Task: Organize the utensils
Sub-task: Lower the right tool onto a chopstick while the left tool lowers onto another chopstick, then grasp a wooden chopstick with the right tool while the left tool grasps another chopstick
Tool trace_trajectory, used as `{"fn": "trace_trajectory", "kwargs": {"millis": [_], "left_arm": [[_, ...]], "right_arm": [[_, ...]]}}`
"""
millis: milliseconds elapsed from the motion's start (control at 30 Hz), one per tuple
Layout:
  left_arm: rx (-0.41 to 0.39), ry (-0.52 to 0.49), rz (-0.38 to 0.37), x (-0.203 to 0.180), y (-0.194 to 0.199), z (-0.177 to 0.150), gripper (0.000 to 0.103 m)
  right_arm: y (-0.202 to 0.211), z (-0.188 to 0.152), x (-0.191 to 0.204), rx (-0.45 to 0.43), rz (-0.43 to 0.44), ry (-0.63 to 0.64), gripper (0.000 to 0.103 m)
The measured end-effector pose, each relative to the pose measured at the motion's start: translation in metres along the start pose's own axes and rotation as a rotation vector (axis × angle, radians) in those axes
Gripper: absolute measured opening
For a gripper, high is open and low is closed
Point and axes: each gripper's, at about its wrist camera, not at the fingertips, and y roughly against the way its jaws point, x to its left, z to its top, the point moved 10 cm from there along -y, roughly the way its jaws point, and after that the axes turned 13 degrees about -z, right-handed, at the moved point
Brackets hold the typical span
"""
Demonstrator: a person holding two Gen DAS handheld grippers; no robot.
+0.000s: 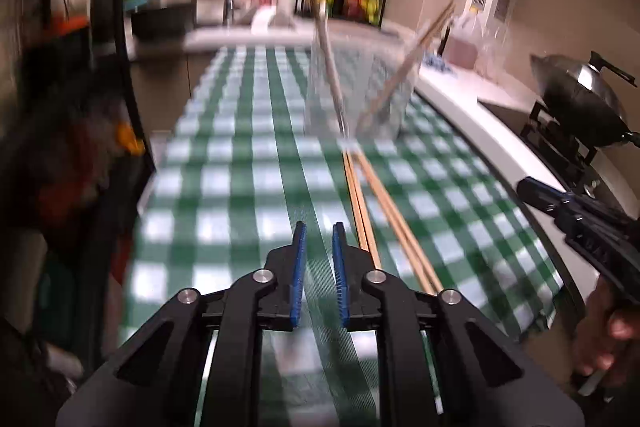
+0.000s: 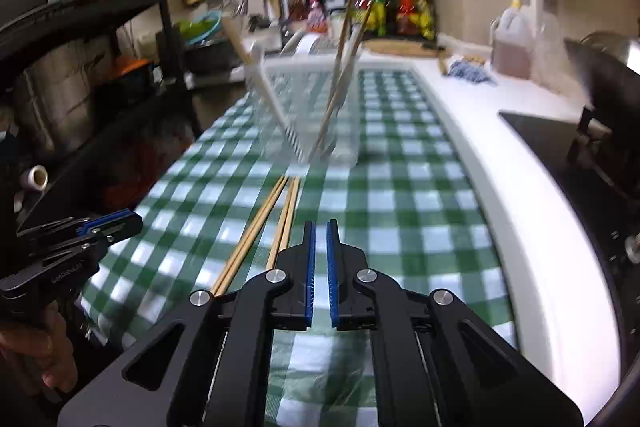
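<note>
Chopsticks, four slim pale bamboo sticks (image 1: 370, 203), lie loose on the green-and-white checked tablecloth (image 1: 240, 171) in the left wrist view, as two pairs fanning from about 12 o'clock down toward 5 o'clock, just right of the left gripper (image 1: 319, 231). Its two blue ribbed pads stand slightly apart with only cloth between them, gripping nothing. At 12 o'clock, beyond the sticks' far tips, stands one clear plastic holder (image 1: 360, 87), blurred; a wooden-handled utensil (image 1: 326, 39) and a leaning pair of chopsticks (image 1: 412, 59) rise from it. At 3 o'clock the cloth ends at a rounded white counter edge (image 1: 480, 131), with a black wok under a steel lid (image 1: 580, 95) beyond. The right gripper (image 1: 532, 189) shows at 3 o'clock, its jaw gap unclear here. Open cloth spreads toward 10 o'clock.

From the right wrist view, the same four loose sticks (image 2: 260, 227) run from 12 o'clock down to 8 o'clock, just left of the right gripper (image 2: 321, 227), whose blue pads sit nearly together, a thin slit between them, empty. The holder (image 2: 316, 107) stands at 12 o'clock, with a flat white utensil (image 2: 264, 87) leaning left and two sticks (image 2: 340, 79) leaning right. The left gripper (image 2: 120, 219) enters at 9 o'clock, over the cloth's left edge. Bare checked cloth (image 2: 420, 207) lies open toward 2 o'clock up to the white counter (image 2: 520, 187).
</note>
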Motion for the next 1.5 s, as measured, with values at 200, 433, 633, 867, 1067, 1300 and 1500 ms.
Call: {"fn": "trace_trajectory", "kwargs": {"millis": [200,433,633,867,1067,1300,1500], "left_arm": [[0.099,0.047,-0.080,-0.014,-0.029,-0.044,0.011],[0.141,0.006,-0.093,-0.026,-0.040,-0.062,0.011],[0.159,-0.042,-0.050,-0.027,-0.042,-0.063,0.012],[0.161,-0.061,-0.036,-0.027,-0.044,-0.064,0.012],[0.157,-0.099,0.003,-0.026,-0.045,-0.063,0.008],[0.140,-0.067,0.062,-0.007,-0.038,-0.060,0.007],[0.129,-0.078,0.088,-0.001,-0.037,-0.059,0.007]], "right_arm": [[-0.030,-0.038,0.022,0.140,0.058,0.033,0.009],[-0.038,-0.063,0.043,0.207,0.102,0.058,0.009],[-0.046,-0.074,0.048,0.255,0.109,0.076,0.010],[-0.046,-0.077,0.049,0.256,0.085,0.117,0.012],[-0.047,-0.076,0.039,0.261,0.055,0.100,0.006],[-0.050,-0.074,0.018,0.270,-0.015,0.060,0.006],[-0.052,-0.074,0.006,0.271,-0.067,0.034,0.007]]}}
